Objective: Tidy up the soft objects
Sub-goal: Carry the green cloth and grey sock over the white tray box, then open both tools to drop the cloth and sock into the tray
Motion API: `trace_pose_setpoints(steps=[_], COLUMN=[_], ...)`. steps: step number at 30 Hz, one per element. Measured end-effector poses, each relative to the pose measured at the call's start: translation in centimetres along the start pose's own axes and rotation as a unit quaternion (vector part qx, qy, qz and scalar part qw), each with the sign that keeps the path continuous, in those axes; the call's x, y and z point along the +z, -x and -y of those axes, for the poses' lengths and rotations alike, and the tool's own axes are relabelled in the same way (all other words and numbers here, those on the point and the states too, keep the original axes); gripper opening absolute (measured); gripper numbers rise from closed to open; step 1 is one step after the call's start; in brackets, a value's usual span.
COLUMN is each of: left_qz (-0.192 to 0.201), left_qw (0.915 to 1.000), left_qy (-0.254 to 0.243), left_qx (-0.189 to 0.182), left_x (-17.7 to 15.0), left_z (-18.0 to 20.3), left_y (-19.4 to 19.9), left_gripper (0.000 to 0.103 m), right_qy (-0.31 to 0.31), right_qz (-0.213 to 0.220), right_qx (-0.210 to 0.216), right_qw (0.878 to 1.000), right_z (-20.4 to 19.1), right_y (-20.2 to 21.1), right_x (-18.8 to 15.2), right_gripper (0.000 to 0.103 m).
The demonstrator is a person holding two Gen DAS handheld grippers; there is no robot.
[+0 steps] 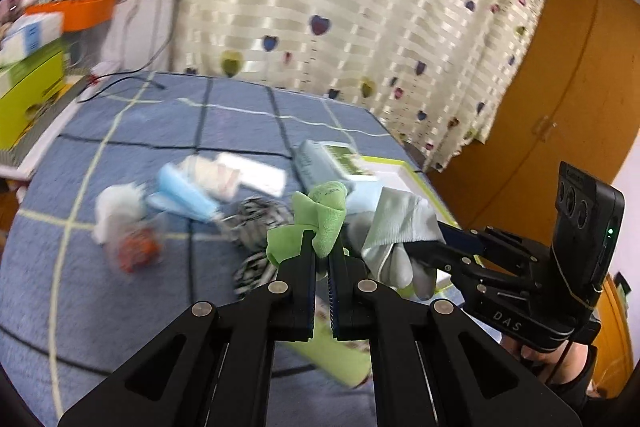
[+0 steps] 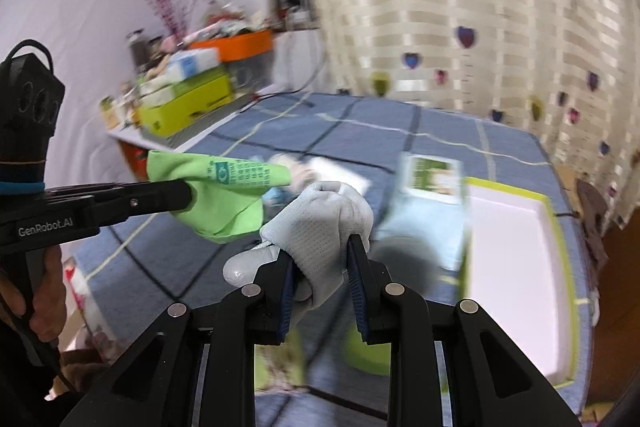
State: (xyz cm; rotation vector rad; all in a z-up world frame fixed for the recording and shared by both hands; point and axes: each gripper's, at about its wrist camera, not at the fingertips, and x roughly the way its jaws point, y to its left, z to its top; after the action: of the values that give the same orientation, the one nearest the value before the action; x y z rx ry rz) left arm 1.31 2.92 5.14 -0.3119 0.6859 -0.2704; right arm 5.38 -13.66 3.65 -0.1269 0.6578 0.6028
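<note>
Green cloth [image 1: 320, 211] is pinched between the nearly closed fingers of the left gripper [image 1: 322, 259], bunched above the fingertips and held up over the blue checked bedspread [image 1: 132, 307]. Just to its right, the right gripper [image 2: 322, 263] clamps a grey work glove [image 2: 324, 223], its jaws part-way apart around the thick fabric. Far beyond both, a white-lined box with a lime rim [image 2: 520, 259] lies on the right of the bedspread, and blurred soft items [image 1: 192, 195] lie scattered to the left.
</note>
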Motion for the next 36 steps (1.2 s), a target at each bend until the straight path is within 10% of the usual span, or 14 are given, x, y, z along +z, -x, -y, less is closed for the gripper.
trace_pose_setpoints(steps=[19, 36], left_qz=[-0.055, -0.117], left_qw=[0.9926, 0.9853], left_qy=[-0.088, -0.115], left_qx=[-0.064, -0.048], left_x=[3.7, 3.5], left_z=[11.8, 15.5], left_y=[-9.2, -16.7], left_gripper=[0.005, 0.005], right_qy=[-0.089, -0.125], right_qz=[0.004, -0.040], right_qx=[-0.080, -0.102], right_qw=[0.993, 0.986], right_z=[12.7, 18.9], right_y=[3.0, 0.4], right_x=[-3.4, -6.1], right_gripper=[0.023, 0.024])
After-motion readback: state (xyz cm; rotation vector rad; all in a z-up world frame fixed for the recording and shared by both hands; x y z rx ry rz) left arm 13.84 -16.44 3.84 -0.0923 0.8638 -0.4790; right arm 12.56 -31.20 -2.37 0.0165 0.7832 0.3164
